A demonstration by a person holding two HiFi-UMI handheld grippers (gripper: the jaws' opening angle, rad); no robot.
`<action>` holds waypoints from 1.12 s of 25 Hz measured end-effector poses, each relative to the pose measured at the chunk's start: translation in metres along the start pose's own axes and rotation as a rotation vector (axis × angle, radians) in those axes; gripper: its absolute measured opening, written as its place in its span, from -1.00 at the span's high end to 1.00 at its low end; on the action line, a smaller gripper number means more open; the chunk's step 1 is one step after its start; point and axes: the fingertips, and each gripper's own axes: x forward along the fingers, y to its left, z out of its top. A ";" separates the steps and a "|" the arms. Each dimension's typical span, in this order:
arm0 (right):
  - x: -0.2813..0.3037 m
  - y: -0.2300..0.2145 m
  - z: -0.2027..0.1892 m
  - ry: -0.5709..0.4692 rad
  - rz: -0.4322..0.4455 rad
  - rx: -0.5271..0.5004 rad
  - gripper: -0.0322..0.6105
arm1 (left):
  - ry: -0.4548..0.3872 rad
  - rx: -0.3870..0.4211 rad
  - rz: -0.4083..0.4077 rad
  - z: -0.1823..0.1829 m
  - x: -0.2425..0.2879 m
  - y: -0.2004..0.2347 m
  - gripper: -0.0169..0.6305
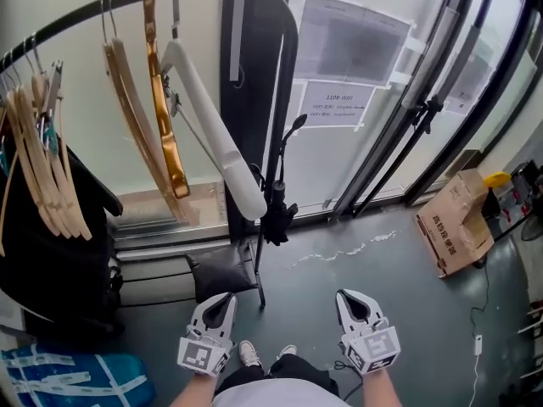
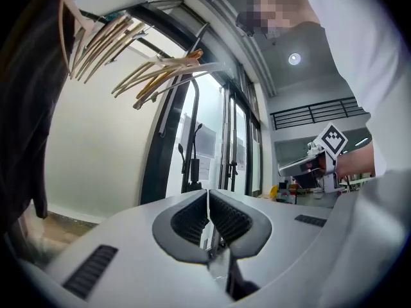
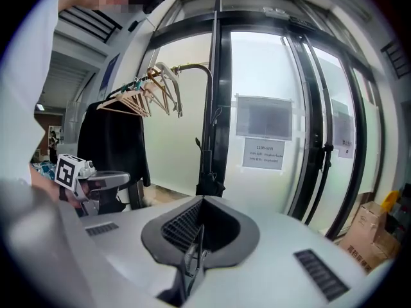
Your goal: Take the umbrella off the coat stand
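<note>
Both grippers sit low and side by side. The left gripper and the right gripper each have their ribbed dark pads pressed together, with nothing between them. Ahead of them, nearer the left gripper's line, the umbrella hangs folded against the upright post of the coat stand, well apart from both pairs of jaws. It is black, slim and rolled, with loose fabric bunched near its lower end and a thin stem rising above.

The stand is a black metal tube bent into an arch. From its rail, above and ahead of the left gripper, hang pale wooden hangers, a glossy amber hanger and a broad white hanger. The white hanger's lower end reaches just beside the umbrella. A black garment drapes to the left gripper's left. A dark cushion lies just ahead of that gripper at the stand's foot.

Beyond the umbrella stand glass panels in black frames, with taped paper notices on them. A cardboard box sits on the grey floor, ahead and to the right of the right gripper.
</note>
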 end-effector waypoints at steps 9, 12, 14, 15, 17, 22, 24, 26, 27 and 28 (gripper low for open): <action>0.035 -0.024 0.008 -0.034 0.044 0.030 0.84 | -0.022 0.059 0.012 0.024 0.043 0.006 0.86; 0.047 -0.033 0.025 -0.069 0.084 0.003 0.84 | -0.036 0.083 0.044 0.035 0.048 0.005 0.86; 0.057 -0.039 0.036 -0.093 0.107 -0.010 0.84 | -0.039 0.103 0.070 0.040 0.052 0.009 0.86; 0.062 -0.040 0.039 -0.101 0.122 -0.012 0.84 | -0.042 0.109 0.088 0.043 0.052 0.010 0.86; 0.069 -0.039 0.044 -0.112 0.152 -0.021 0.84 | -0.053 0.121 0.121 0.048 0.052 0.012 0.86; 0.085 -0.039 0.050 -0.139 0.235 -0.042 0.84 | -0.055 0.127 0.188 0.048 0.050 0.015 0.86; 0.089 -0.035 0.052 -0.153 0.295 -0.036 0.84 | -0.052 0.129 0.208 0.048 0.048 0.016 0.86; 0.093 -0.029 0.055 -0.171 0.341 -0.041 0.84 | -0.047 0.133 0.224 0.048 0.046 0.016 0.86; 0.096 -0.028 0.057 -0.179 0.355 -0.050 0.84 | -0.045 0.135 0.232 0.048 0.045 0.017 0.86; 0.099 -0.027 0.059 -0.183 0.364 -0.057 0.84 | -0.042 0.136 0.239 0.048 0.044 0.017 0.86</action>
